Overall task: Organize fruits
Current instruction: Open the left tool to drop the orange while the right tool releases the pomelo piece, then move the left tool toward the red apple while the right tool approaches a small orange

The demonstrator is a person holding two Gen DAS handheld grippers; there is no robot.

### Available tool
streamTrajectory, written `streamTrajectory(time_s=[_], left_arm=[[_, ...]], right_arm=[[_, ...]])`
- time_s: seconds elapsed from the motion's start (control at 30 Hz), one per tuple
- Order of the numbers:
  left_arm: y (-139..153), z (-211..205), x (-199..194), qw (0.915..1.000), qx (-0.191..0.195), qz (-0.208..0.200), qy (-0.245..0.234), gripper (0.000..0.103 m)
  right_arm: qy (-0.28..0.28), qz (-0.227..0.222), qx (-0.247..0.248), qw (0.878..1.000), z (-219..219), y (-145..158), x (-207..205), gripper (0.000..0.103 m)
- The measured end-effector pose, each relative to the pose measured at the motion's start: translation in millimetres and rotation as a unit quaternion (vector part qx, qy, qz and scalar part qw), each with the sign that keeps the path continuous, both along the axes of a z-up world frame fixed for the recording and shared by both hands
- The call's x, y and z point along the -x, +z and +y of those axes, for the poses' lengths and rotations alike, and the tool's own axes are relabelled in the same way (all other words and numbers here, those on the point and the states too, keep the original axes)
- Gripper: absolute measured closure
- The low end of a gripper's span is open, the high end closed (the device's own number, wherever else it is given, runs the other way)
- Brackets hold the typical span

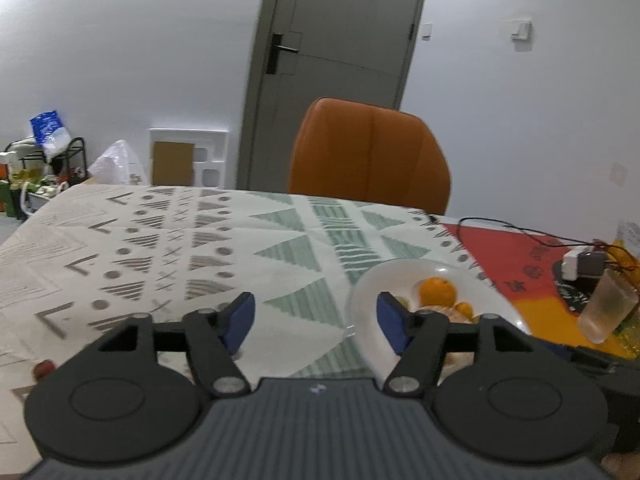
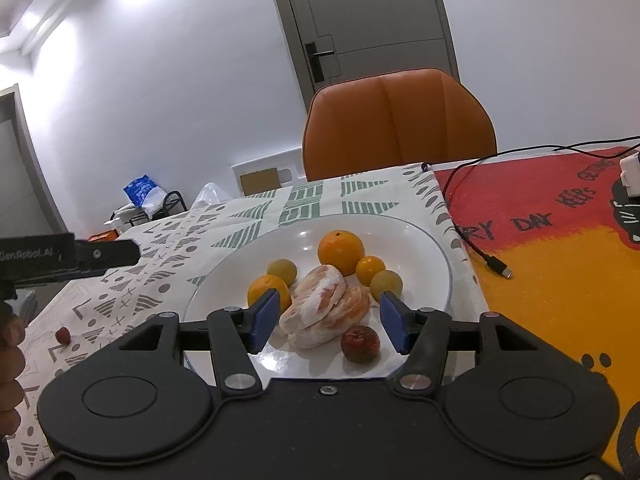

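Right hand-held gripper (image 2: 326, 322) hangs released over the near rim of the plate (image 2: 436, 256), peeled citrus (image 2: 324, 306) centre frame between its fingers. Left hand-held gripper (image 1: 316, 322) gapes too, plate low right; a small red fruit (image 2: 63, 335) sits lower left on the surface (image 2: 168, 264).

White walls, grey door (image 1: 336, 44) at 12 o'clock, orange chair (image 1: 368, 156) in front of it. Table with patterned cloth (image 1: 180, 240); red-yellow mat (image 2: 560, 248) at 3. Cluttered black rack (image 1: 60, 160) at 9. Ceiling glare at 11.
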State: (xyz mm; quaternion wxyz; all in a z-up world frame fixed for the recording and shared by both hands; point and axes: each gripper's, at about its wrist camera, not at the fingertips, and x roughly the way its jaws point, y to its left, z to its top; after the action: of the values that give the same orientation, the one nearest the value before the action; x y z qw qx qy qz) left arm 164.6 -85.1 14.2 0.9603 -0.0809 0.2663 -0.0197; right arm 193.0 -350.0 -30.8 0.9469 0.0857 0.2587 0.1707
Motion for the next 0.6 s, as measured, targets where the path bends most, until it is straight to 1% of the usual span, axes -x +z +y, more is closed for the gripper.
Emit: streamTrajectory(time_s=[0.1, 0.2, 0.53, 0.6], left_arm=[[-1.4, 9.5, 6.2, 0.9999, -0.011, 0.000, 0.012, 0.026], [-0.7, 19.9, 11.2, 0.9996, -0.016, -0.001, 0.025, 0.022], [-0.7, 51.8, 31.1, 0.9983, -0.017, 0.002, 0.056, 0.021], [-1.0, 58.4, 35.8, 0.9979, -0.017, 0.003, 0.062, 0.019]], right_arm=[[0.003, 0.002, -0.001, 1.000, 1.6, -0.6, 0.1, 0.046], [0.006, 0.002, -0.001, 1.000, 4.8, -0.2, 0.1, 0.045], [0.026, -0.002, 0.005, 1.000, 21.9, 3.3, 7.2, 0.038], [0.028, -0.002, 0.003, 1.000, 24.5, 3.8, 8.3, 0.037]])
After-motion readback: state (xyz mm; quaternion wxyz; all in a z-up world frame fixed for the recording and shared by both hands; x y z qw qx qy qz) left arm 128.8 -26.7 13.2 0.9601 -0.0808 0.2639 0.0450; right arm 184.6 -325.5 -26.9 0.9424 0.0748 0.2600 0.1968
